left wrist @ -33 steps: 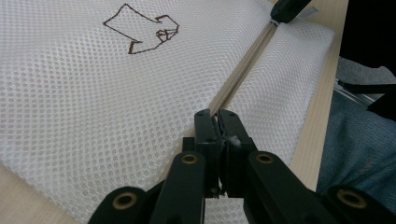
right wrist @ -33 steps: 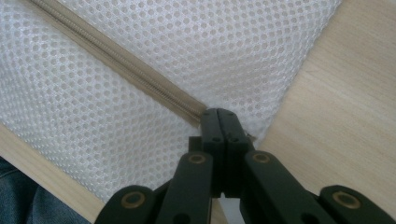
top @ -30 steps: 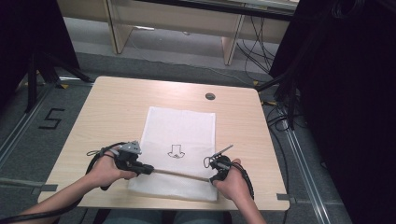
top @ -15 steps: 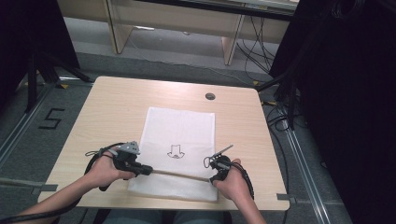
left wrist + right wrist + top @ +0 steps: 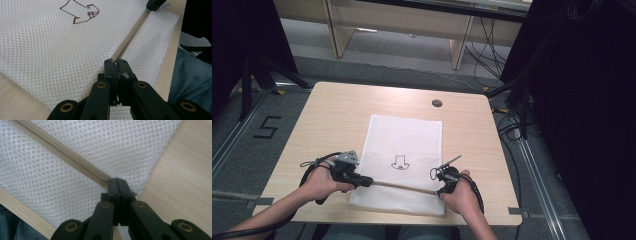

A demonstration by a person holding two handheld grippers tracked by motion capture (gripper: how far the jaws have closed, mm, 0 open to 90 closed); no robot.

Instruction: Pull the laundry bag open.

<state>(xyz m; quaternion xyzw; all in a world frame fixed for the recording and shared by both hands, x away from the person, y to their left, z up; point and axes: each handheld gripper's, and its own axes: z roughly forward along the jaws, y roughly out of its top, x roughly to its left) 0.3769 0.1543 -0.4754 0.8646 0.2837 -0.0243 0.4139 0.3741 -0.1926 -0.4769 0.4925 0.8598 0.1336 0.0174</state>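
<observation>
Nothing has shifted since a second ago: my left tongs [image 5: 117, 65] stay clamped on, I think, the zipper [image 5: 130, 37] pull, my right tongs [image 5: 119, 185] on its end; the mesh bag [image 5: 404, 145] lies flat on the table [image 5: 332, 115], so the zip is not yet run

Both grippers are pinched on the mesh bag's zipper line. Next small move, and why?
Probably slide the left gripper along the zipper toward the right gripper, which anchors the far end. Both sets of jaws are shut at opposite ends of the tan zipper on the white mesh bag; the left seems to pinch a small pull, so it would likely run the slider.
</observation>
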